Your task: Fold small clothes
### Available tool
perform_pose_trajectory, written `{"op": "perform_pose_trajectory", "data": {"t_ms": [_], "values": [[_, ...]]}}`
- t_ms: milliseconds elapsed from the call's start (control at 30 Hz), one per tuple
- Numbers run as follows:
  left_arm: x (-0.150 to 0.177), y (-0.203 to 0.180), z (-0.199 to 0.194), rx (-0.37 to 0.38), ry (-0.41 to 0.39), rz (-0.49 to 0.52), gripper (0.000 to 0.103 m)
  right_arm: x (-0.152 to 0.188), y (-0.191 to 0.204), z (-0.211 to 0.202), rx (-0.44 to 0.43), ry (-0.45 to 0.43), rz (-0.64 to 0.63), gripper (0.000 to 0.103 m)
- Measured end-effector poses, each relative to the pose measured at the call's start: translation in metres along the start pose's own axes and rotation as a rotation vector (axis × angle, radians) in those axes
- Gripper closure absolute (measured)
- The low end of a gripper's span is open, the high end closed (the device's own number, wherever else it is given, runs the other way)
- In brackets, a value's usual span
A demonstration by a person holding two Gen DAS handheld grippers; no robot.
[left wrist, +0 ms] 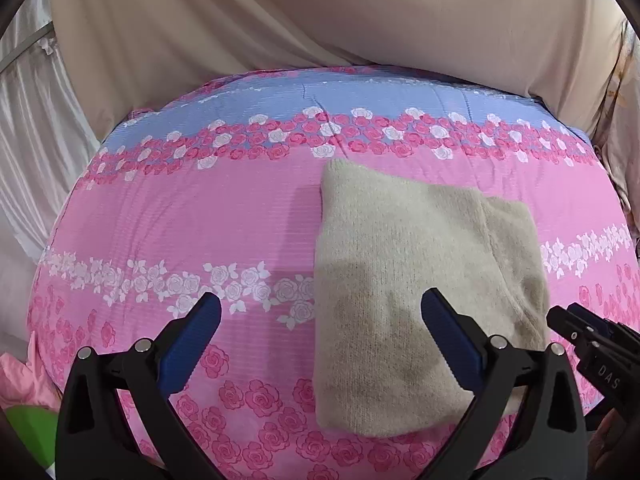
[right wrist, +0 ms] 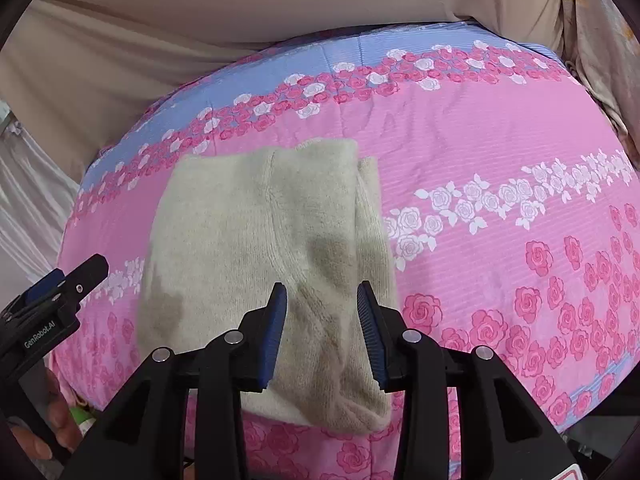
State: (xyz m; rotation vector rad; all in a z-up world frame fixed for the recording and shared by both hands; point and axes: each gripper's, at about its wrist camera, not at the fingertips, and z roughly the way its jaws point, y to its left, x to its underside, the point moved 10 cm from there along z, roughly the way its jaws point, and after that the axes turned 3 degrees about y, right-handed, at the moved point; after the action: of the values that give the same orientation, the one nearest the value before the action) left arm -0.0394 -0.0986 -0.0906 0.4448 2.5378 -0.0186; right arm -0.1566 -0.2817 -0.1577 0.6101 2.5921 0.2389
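One folded beige knitted garment (left wrist: 416, 280) lies flat on a pink and blue quilt printed with pink and white roses (left wrist: 192, 208). It forms a rough rectangle, with a second layer of the same fuzzy knit showing along its right edge, and in the right wrist view its near end (right wrist: 340, 412) is a thick rounded fold close to the quilt's front edge. A few darker patches show on its top face.

The left claw (left wrist: 320, 344) is spread wide above the garment's left side: one blue-padded finger (left wrist: 192, 340) stands over bare quilt, the other (left wrist: 448, 340) over the knit, and nothing is gripped between them. The right claw (right wrist: 322, 332) has its two blue pads partly apart, over the near right part of the garment; the knit shows in the gap, but the pads do not visibly press on it. Each claw's black frame also appears at the edge of the other view, with part of a hand beside it.

Behind the quilt, beige draped cloth (left wrist: 320, 12) fills the background, and pale satiny fabric (left wrist: 36, 128) hangs at the left. A bit of green and pink material (left wrist: 24, 412) sits at the lower left corner.
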Motion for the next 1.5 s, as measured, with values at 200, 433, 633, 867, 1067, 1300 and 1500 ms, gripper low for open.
{"op": "perform_pose_trajectory", "data": {"t_ms": [200,433,633,867,1067,1300,1500], "values": [[0.005,-0.006,0.002,0.006,0.013,0.011,0.005,0.005,-0.01,0.002,0.01,-0.002,0.033,0.05],[0.009,-0.014,0.013,0.056,0.047,0.003,0.005,0.0,-0.027,0.021,-0.007,0.006,0.032,0.031],[0.03,-0.016,0.1,0.303,0.259,-0.194,0.006,-0.004,-0.024,0.081,-0.177,0.11,0.073,0.022],[0.006,-0.01,0.071,0.601,0.233,-0.255,0.07,-0.023,0.016,0.054,-0.298,0.072,0.118,0.062],[-0.04,0.067,0.009,0.613,0.107,-0.28,0.07,-0.06,0.117,-0.011,-0.425,-0.063,-0.003,0.061],[-0.013,0.166,0.06,0.208,0.047,-0.204,0.047,-0.025,0.154,0.112,-0.159,0.077,-0.059,0.056],[-0.005,0.182,0.019,0.202,-0.023,-0.18,0.03,-0.021,0.199,0.021,-0.15,-0.129,-0.14,0.056]]}}
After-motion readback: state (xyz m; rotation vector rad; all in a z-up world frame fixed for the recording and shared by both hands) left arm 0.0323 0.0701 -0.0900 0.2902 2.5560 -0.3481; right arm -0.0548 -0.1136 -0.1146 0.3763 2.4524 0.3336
